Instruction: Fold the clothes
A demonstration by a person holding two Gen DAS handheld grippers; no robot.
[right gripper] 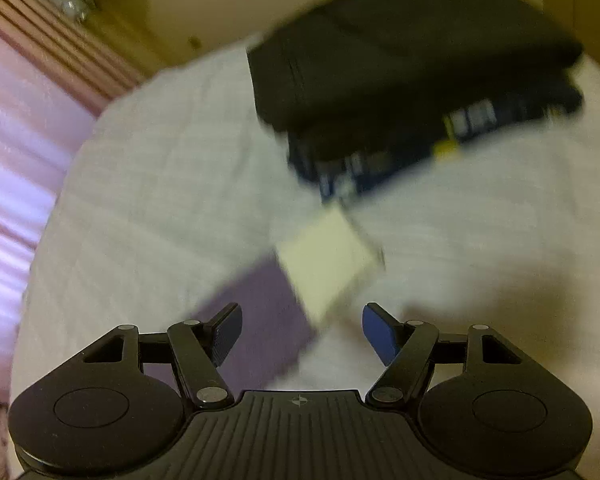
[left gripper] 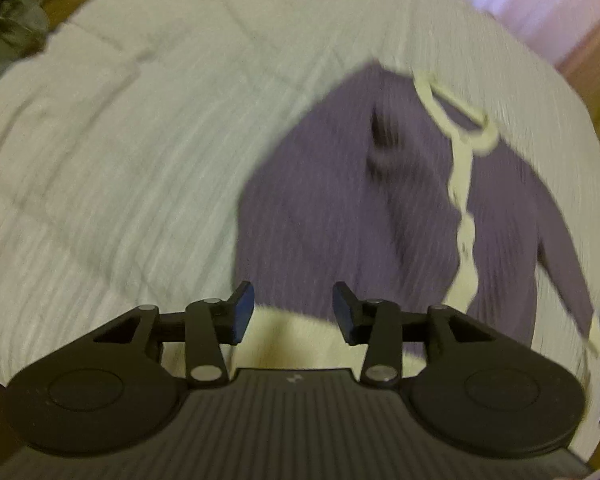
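the left gripper [left gripper: 293, 312] hung released, nothing between its pads, over the cream hem of a purple cardigan [left gripper: 340, 208] spread face up on the white bedspread [left gripper: 120, 140]. the right gripper [right gripper: 300, 332] was likewise unclenched and empty, above a purple sleeve with a cream cuff [right gripper: 328, 256]. the knit looked soft, light and limp, likely to sag and stretch; cuff, hem corners or shoulders seemed the surest holds. beyond lay a stack of dark folded clothes [right gripper: 400, 80].
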